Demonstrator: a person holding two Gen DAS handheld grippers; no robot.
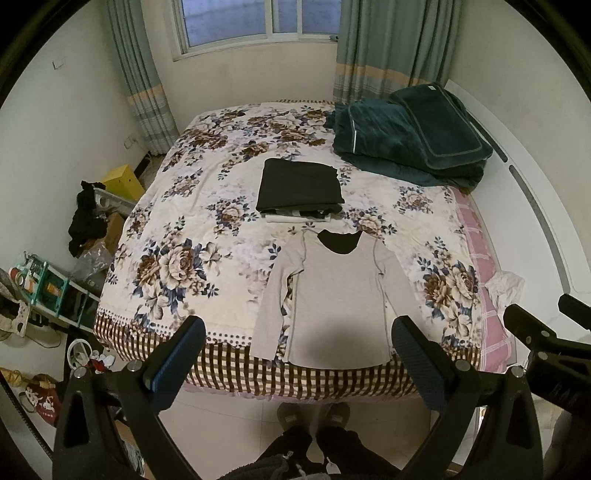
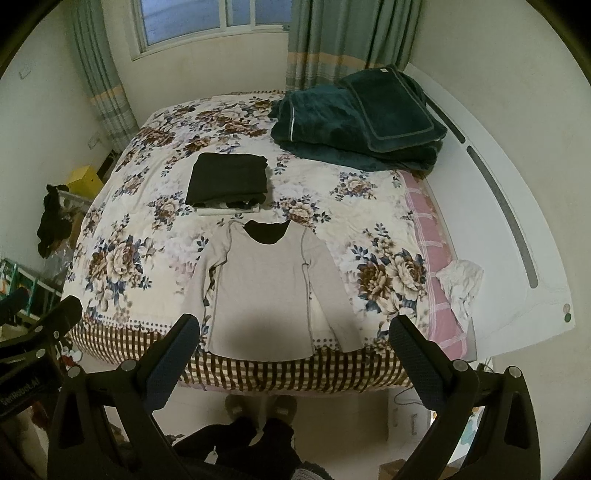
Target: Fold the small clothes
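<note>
- Two claws hang above the foot of the bed (image 1: 177, 206), both spread wide with nothing between their fingers: the left claw (image 1: 298, 339) and the right claw (image 2: 294, 338).
- One grey long-sleeved shirt (image 1: 332, 299) lies flat on the floral bedspread, neck toward the window (image 1: 258, 18), hem at the checked border by the bed's near edge; both sleeves run down along its sides.
- A dark shadow falls across the shirt's lower middle.
- Just beyond the shirt's collar sits a stack (image 1: 299, 188) of folded clothes with a black piece on top and lighter pieces under it.
- A dark green blanket (image 1: 406, 136) is heaped at the far right corner of the bed.
- A crumpled white cloth (image 2: 460, 282) lies on the pink sheet at the bed's right edge.
- In the left view, the right claw's frame shows at the right margin; in the right view, the left claw's frame shows at the left margin.
- The person's slippers (image 1: 314, 413) stand on the tiled floor below the bed's edge.
</note>
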